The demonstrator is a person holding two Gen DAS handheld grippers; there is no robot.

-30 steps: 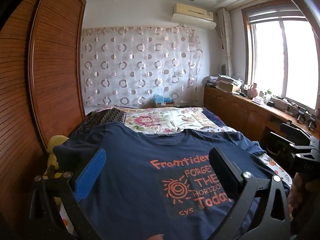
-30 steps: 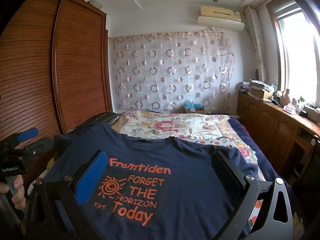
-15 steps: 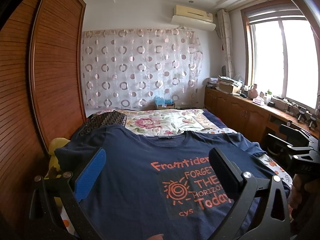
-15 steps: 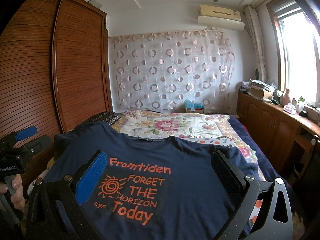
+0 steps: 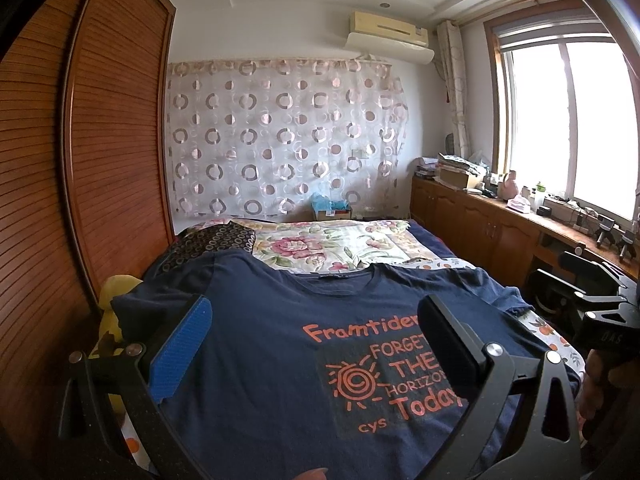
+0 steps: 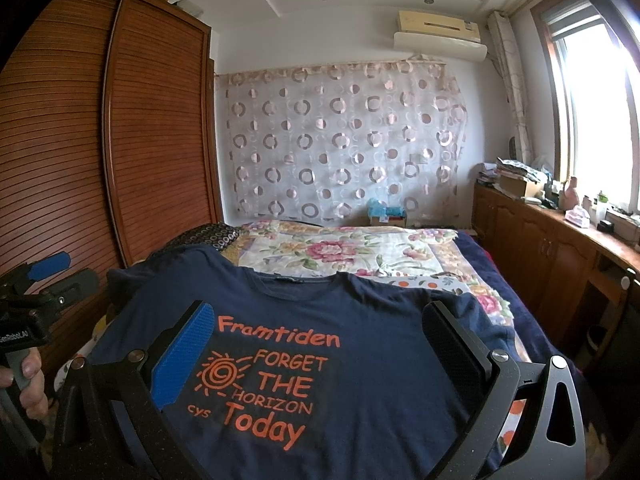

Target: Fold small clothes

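A navy T-shirt with orange print lies flat and face up on the bed, collar toward the far wall. My left gripper hovers open above its left half, nothing between the fingers. My right gripper hovers open above the printed chest, also empty. In the right wrist view the left gripper shows at the left edge, held by a hand. The right gripper shows at the right edge of the left wrist view.
A floral quilt covers the far half of the bed. A dark patterned pillow lies at the far left. A wooden wardrobe stands left, low cabinets with clutter run under the window at right.
Both cameras have tilted slightly; the room sits a little lower in the frame. The shirt has not moved and both grippers stay open.
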